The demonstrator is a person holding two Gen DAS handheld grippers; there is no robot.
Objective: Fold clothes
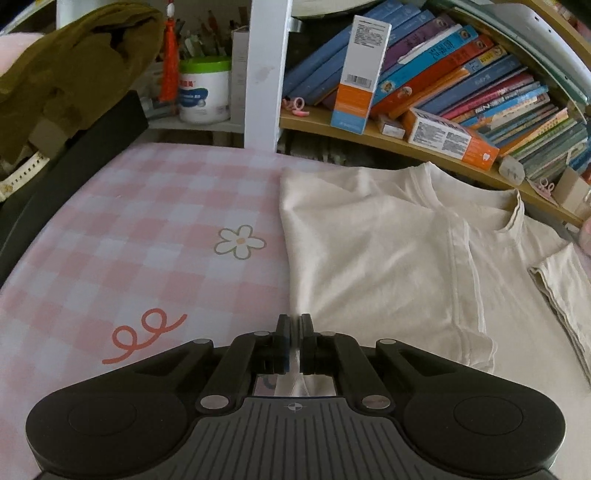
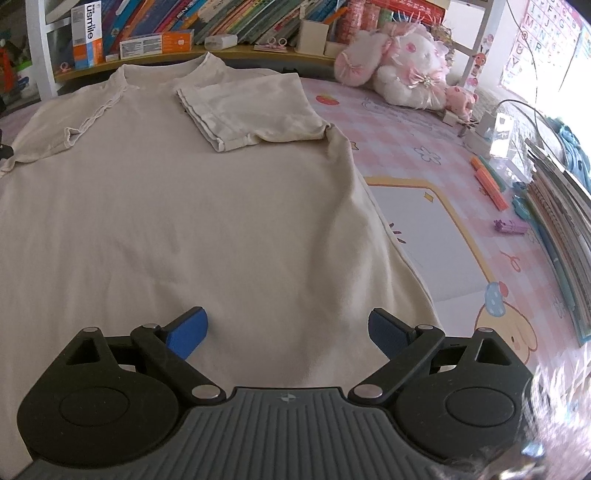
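Here, the left gripper (image 1: 294, 325) is pinching the shirt (image 1: 369, 251) at its side edge for folding across the bed (image 1: 129, 240), while the right gripper (image 2: 287, 328), jaws spread, is hovering over the shirt's hem.

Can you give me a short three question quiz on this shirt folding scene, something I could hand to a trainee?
1. True or false: the left gripper is shut on fabric of the cream T-shirt.
2. The right gripper is: A) shut on a sleeve, B) open over the shirt's lower part, C) holding a book.
3. Which sleeve already lies folded onto the shirt's body: the one nearer the plush toy, or the one nearer the orange and white box?

Key
1. True; cloth is pinched between its closed fingers.
2. B.
3. The folded sleeve nearer the plush toy.
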